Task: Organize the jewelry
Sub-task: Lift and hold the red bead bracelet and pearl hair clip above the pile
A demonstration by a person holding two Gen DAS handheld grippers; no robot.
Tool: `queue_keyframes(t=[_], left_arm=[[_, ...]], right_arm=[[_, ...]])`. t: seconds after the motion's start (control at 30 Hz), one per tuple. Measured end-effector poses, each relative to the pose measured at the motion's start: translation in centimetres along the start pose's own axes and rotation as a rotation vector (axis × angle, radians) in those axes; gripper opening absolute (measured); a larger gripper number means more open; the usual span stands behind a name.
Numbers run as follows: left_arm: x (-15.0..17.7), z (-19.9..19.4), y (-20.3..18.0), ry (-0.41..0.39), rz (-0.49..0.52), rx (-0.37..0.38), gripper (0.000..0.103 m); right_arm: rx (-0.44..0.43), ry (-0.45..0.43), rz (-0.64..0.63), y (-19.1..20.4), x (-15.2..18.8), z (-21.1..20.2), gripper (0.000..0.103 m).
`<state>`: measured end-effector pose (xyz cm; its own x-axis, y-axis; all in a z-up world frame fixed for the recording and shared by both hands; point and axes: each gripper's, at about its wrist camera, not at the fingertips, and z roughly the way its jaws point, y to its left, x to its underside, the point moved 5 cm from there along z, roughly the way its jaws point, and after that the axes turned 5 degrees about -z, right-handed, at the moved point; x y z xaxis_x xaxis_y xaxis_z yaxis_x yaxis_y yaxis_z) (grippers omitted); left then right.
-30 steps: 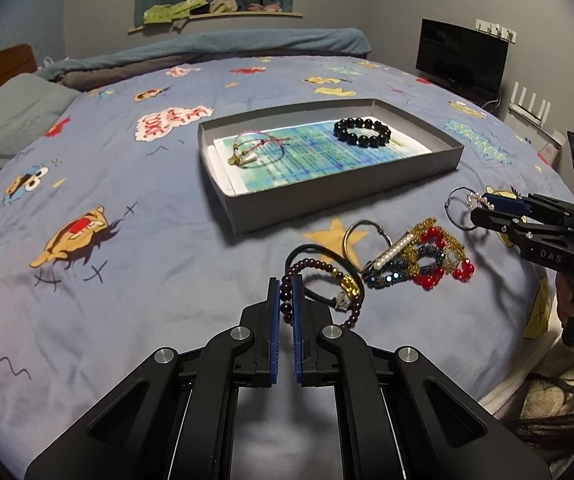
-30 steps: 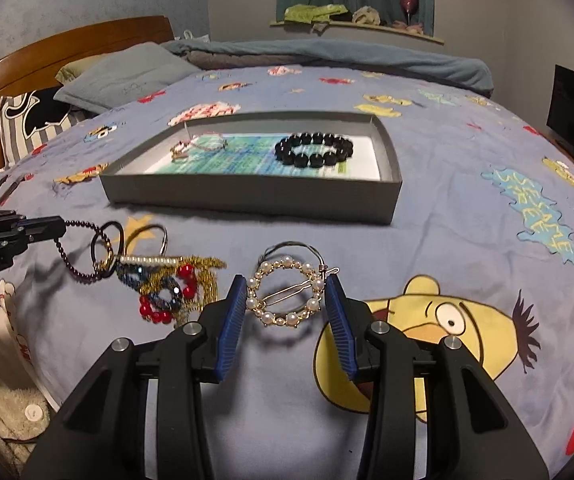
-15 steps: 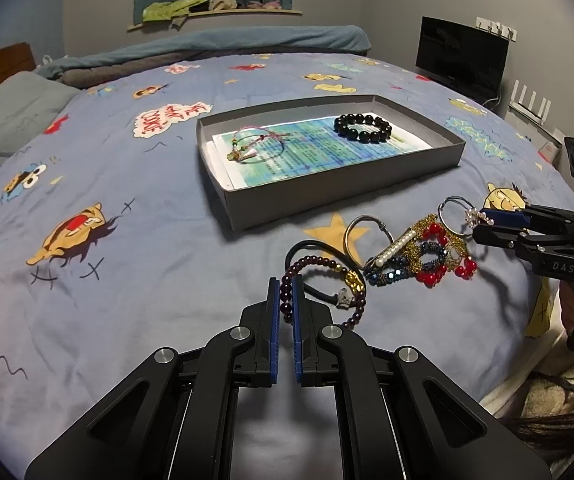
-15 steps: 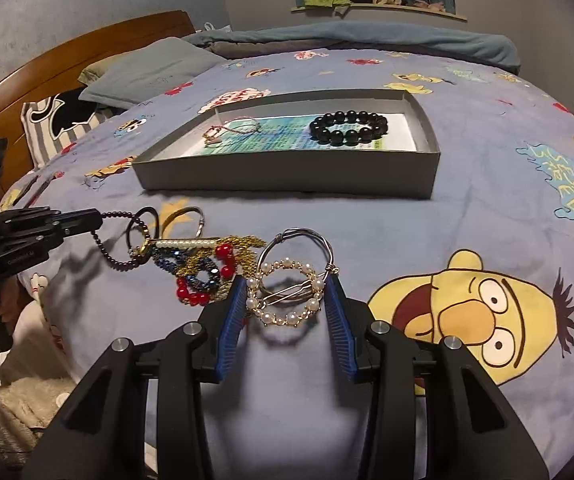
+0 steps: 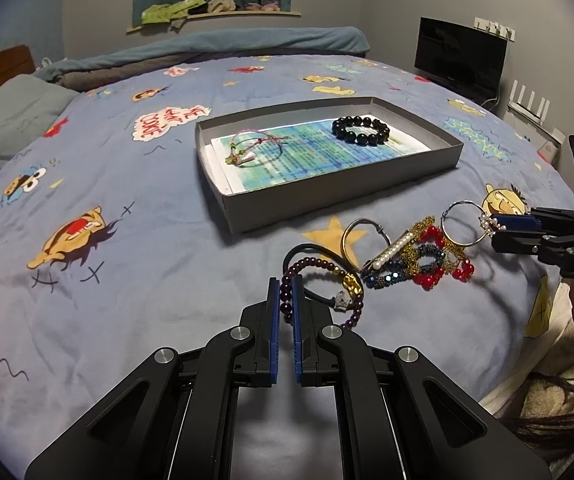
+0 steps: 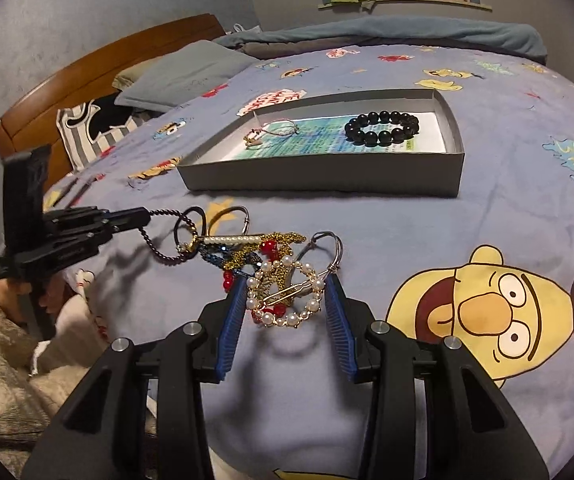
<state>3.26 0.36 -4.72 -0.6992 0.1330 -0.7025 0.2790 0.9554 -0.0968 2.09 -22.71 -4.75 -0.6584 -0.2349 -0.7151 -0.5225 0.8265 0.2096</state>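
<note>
Left wrist view: left gripper (image 5: 285,304) pinches a dark purple bead bracelet (image 5: 329,280); right gripper (image 6: 285,304) clamps a round pearl-and-gold hair clip (image 6: 285,296).

Legible marking: "DAS" in pale letters on the black body of the right gripper (image 5: 494,229), seen from the left wrist. Bedspread (image 5: 127,280) carries cartoon lettering in a speech bubble and a blue patch, not reliably readable. Printed sheet (image 5: 307,152) inside the tray: text too small.

Two bracelets (image 5: 359,131) in tray (image 5: 339,200) on bed (image 5: 127,280), jewelry pile (image 5: 407,256) before tray
</note>
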Motion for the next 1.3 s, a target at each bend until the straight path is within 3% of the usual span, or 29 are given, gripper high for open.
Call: queue_keyframes(t=[0.33,0.57,1.07,1.3], left_arm=[[-0.1,0.0,0.0,0.001,0.000,0.000,0.006],[-0.1,0.0,0.0,0.001,0.000,-0.003,0.006],[-0.1,0.1,-0.1,0.000,0.002,-0.003,0.006],[0.0,0.1,-0.2,-0.001,0.003,-0.001,0.006]], right_arm=[[-0.027,-0.030,-0.001,-0.1,-0.7,-1.2,0.040],[-0.084,-0.054,0.082,-1.1,-1.5,-2.0,0.040],[-0.230,-0.005,0.193,-0.4,-0.7,-0.9,0.040],[-0.228,-0.028,0.179,-0.3,-1.4,-1.8,0.040]])
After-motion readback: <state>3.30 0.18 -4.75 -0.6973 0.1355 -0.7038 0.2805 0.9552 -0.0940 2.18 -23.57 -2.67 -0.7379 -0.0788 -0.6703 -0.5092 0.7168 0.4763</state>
